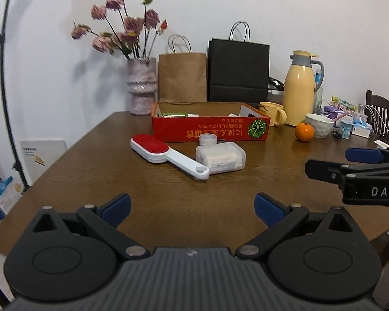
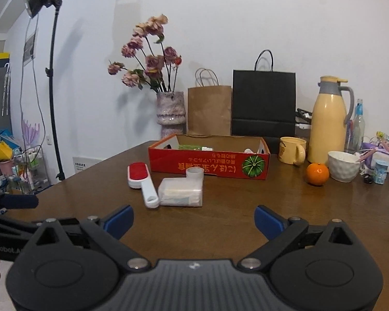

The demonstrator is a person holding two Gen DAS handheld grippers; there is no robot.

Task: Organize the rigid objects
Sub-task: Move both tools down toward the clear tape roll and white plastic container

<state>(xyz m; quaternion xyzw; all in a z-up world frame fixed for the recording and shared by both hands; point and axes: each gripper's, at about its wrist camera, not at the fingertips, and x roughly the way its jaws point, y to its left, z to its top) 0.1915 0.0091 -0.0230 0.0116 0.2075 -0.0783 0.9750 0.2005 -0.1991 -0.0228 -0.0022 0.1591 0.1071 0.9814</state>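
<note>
i have both grippers low at the near edge of the table (image 1: 90, 160), side by side. the left gripper (image 1: 192, 208) has its blue fingers (image 1: 116, 207) spread wide with nothing between them, and the right gripper (image 2: 193, 220) is likewise wide apart and empty.

just beyond, at the middle of the frame, lie the loose pieces i take to be the job: a red and white lint brush (image 1: 166, 155) lying flat with its handle toward me, its tip touching or just beside a translucent plastic box (image 1: 220, 157), and a small white roll (image 1: 208, 139) close behind that box. all three look light and stiff. the brush handle is smooth and narrow, so i'd pinch it across the handle near the head. the box looks slick, so i'd grip it across its short sides. the roll may skid.

behind them the open red cardboard box (image 1: 210, 129) seems the likely destination, with its near wall low.

there is bare wood to the left and in front. to the right sit an orange (image 1: 304, 132), white bowl (image 1: 319, 125), yellow mug (image 1: 272, 112) and thermos (image 1: 299, 88), so i'd keep swings away from there.
</note>
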